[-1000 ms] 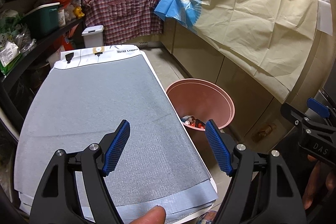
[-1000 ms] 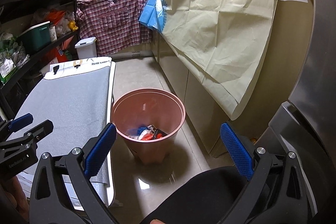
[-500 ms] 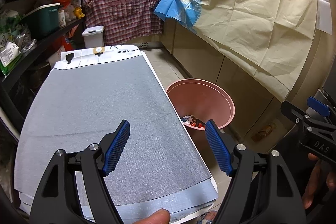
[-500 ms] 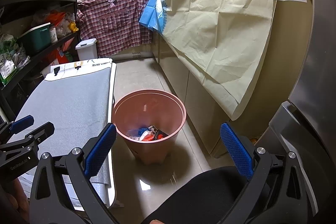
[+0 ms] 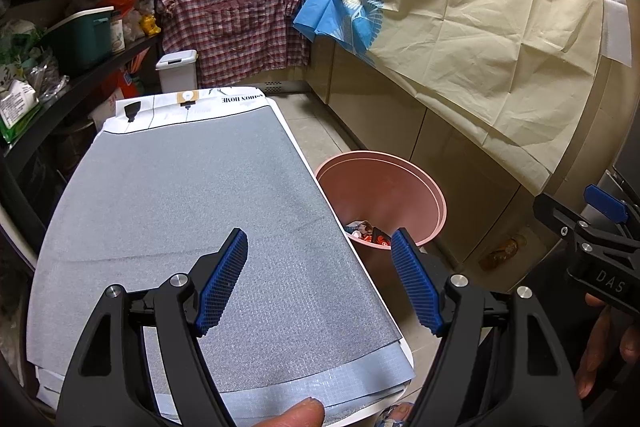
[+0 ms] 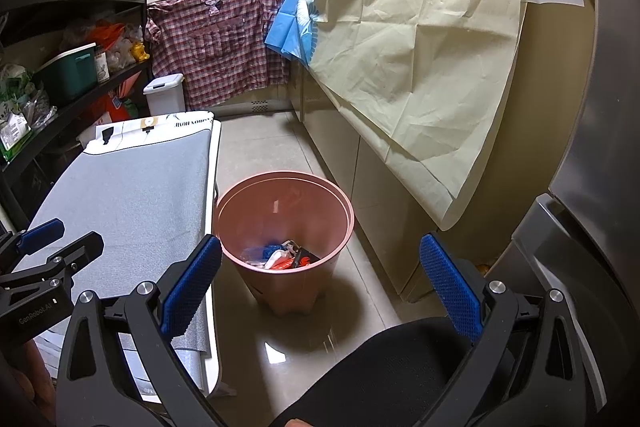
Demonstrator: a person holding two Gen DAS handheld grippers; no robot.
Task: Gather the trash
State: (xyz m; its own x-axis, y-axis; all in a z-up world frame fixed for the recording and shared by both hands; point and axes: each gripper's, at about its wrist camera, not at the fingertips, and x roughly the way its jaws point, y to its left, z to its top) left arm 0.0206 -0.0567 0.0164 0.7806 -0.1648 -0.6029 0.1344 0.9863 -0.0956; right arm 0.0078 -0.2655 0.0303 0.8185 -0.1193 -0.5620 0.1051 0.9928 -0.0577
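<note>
- Left wrist view: your table fills most of the frame, covered by a grey mat. A white sheet sticks out at the far end with print that reads roughly "HOME" upside down; the word before it is not legible.
- Cream cloth hangs over the counter front on your right, with a blue patterned cloth beside it and a plaid shirt on the far counter edge.
- Pink trash bin stands on the floor, just beside the table's right edge, between table and cabinets.
- Trash lies in the bottom of the bin: red, white and blue wrappers. No print on them can be read.
- Your left gripper is over the near end of the mat, jaws spread wide, nothing between the blue pads. The bin is just beyond its right finger, lower down.
- Your right gripper is above the floor with jaws spread wide and empty. The bin sits ahead between the two fingers, closer to the left one.
- Labels: "DAS" shows on the right gripper body in the left wrist view; "GenRobot.AI" shows on the left gripper body in the right wrist view.
- Small white lidded bin stands at the far end by the shelf.
- Your fingertip shows at the bottom edge of the left view.
</note>
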